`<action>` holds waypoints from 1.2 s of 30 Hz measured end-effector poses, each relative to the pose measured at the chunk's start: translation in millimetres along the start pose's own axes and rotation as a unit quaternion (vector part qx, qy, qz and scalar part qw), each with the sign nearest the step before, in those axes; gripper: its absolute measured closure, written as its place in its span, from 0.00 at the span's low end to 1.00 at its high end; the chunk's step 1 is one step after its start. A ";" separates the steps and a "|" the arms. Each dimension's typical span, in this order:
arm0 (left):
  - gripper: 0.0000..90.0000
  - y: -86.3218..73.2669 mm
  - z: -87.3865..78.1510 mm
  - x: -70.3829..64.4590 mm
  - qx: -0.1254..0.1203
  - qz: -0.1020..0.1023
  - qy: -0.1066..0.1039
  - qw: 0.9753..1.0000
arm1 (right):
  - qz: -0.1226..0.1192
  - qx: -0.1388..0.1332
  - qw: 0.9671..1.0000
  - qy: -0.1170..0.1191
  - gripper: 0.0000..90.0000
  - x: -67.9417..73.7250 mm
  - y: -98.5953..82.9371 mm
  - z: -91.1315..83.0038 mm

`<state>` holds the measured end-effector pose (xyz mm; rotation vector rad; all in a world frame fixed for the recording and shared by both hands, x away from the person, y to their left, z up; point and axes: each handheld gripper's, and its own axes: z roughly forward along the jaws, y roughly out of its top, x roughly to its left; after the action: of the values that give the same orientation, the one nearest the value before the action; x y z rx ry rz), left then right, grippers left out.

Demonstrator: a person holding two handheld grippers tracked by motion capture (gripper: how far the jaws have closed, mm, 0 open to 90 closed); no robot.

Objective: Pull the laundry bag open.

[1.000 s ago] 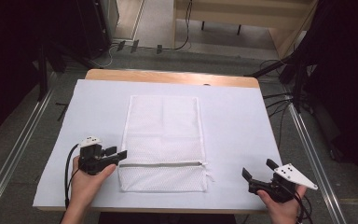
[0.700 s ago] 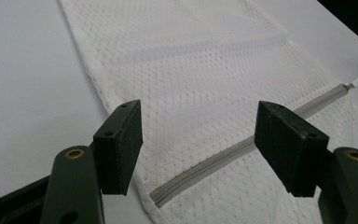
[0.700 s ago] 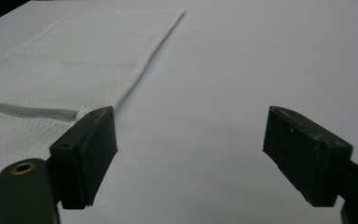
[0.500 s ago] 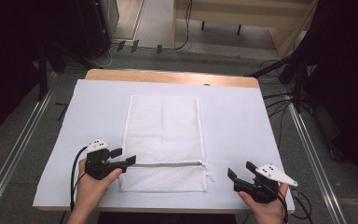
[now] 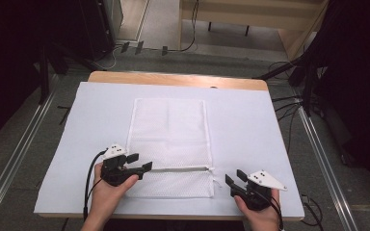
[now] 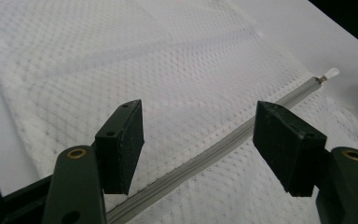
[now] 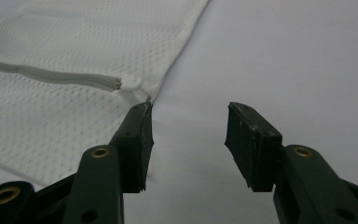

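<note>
With both jaws wide apart and nothing held, the right gripper (image 5: pixel 235 182) was best closed on the zipper pull (image 7: pixel 129 85) while the left gripper (image 5: pixel 142 162) pinned the white mesh laundry bag (image 5: pixel 169 130) lying flat mid-table.

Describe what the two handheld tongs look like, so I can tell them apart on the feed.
Both tongs are black with two flat rectangular jaws and brass-coloured rivets. The left tongs carry a small white plate with dark dots and trail a black cable. The right tongs carry a larger pale three-cornered plate. No sleeves are visible.
</note>
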<state>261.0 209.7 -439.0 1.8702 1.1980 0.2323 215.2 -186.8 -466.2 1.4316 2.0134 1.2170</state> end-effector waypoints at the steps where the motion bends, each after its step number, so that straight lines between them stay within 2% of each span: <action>1: 0.39 0.6 1.1 -1.0 0.001 0.001 -0.002 1.000 | -0.003 0.003 1.000 0.007 0.60 0.1 -0.7 1.6; 3: 0.40 0.8 2.3 -1.8 0.001 0.000 -0.006 1.000 | -0.009 0.009 1.000 0.019 0.61 1.5 -3.0 6.5; 6: 0.41 0.6 4.9 -4.4 0.005 0.001 -0.007 1.000 | 0.001 0.009 0.999 0.033 0.62 3.0 -3.6 8.5; 8: 0.41 0.5 6.8 -5.6 0.006 0.003 -0.010 1.000 | 0.005 0.003 0.999 0.051 0.63 5.9 -4.7 11.5; 10: 0.42 0.5 8.1 -7.2 0.008 0.003 -0.012 1.000 | 0.010 0.012 0.997 0.078 0.63 10.8 -6.1 18.4; 14: 0.42 0.4 9.9 -10.3 0.009 0.007 -0.015 1.000 | 0.016 0.027 0.996 0.081 0.62 16.6 -4.5 22.4; 18: 0.42 0.1 12.1 -12.5 0.012 0.008 -0.017 1.000 | 0.009 0.034 0.996 0.079 0.60 25.0 -3.0 27.8; 23: 0.42 -0.1 14.9 -17.7 0.017 0.014 -0.020 1.000 | 0.002 0.049 0.997 0.052 0.56 33.1 -3.7 36.9; 27: 0.43 -0.2 17.1 -19.9 0.019 0.016 -0.023 0.999 | -0.004 0.053 0.997 0.051 0.55 39.0 -6.0 39.6; 29: 0.43 -0.2 18.9 -21.6 0.019 0.012 -0.025 0.999 | -0.020 0.052 0.998 0.036 0.54 45.0 -7.1 40.2; 31: 0.44 1.0 23.2 -24.6 0.024 0.013 -0.029 0.999 | -0.027 0.044 0.999 0.007 0.56 53.6 -10.2 41.6; 34: 0.45 3.6 28.7 -30.5 0.030 0.016 -0.031 0.999 | -0.046 0.032 0.998 -0.038 0.60 64.7 -14.7 43.0; 36: 0.45 4.8 30.9 -33.1 0.029 0.016 -0.032 0.999 | -0.046 0.028 0.998 -0.044 0.62 66.6 -15.8 43.2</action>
<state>264.3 164.7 -444.6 1.9341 1.1437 0.1545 210.3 -110.2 -491.8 1.3760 2.0451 1.0496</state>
